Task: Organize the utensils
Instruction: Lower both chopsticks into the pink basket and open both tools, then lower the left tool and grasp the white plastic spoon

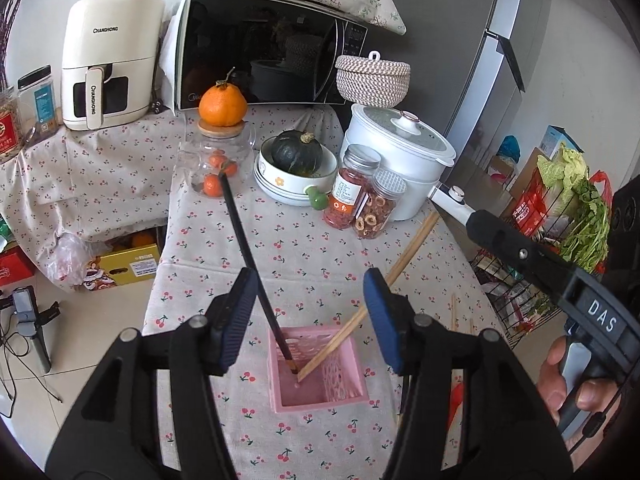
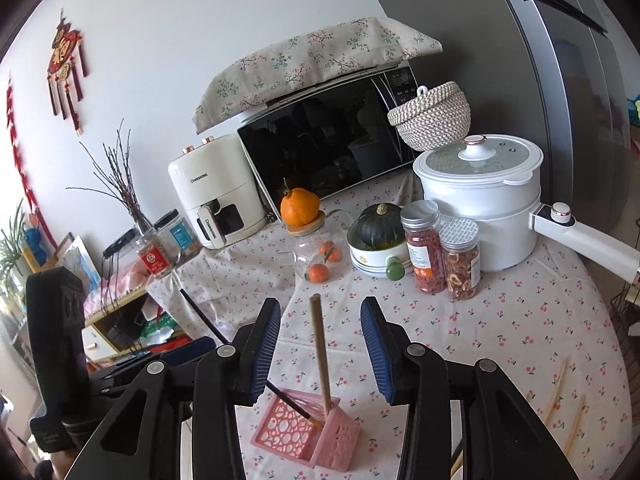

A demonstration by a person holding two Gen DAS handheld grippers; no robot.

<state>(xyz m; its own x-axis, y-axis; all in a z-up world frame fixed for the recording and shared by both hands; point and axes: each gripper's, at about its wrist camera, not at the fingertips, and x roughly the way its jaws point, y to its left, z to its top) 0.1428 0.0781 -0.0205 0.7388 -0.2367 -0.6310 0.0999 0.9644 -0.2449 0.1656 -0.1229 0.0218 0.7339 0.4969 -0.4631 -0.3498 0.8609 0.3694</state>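
A pink perforated utensil holder stands on the cherry-print tablecloth. A black chopstick and a wooden chopstick lean inside it. My left gripper is open just above the holder, its pads either side of the sticks and touching neither. My right gripper is open above the holder, the wooden chopstick standing between its pads untouched. Loose wooden chopsticks lie on the cloth to the right.
Behind stand two spice jars, a white pot with long handle, a bowl with a green squash, a glass jar topped by an orange, a microwave, an air fryer. A fridge is on the right.
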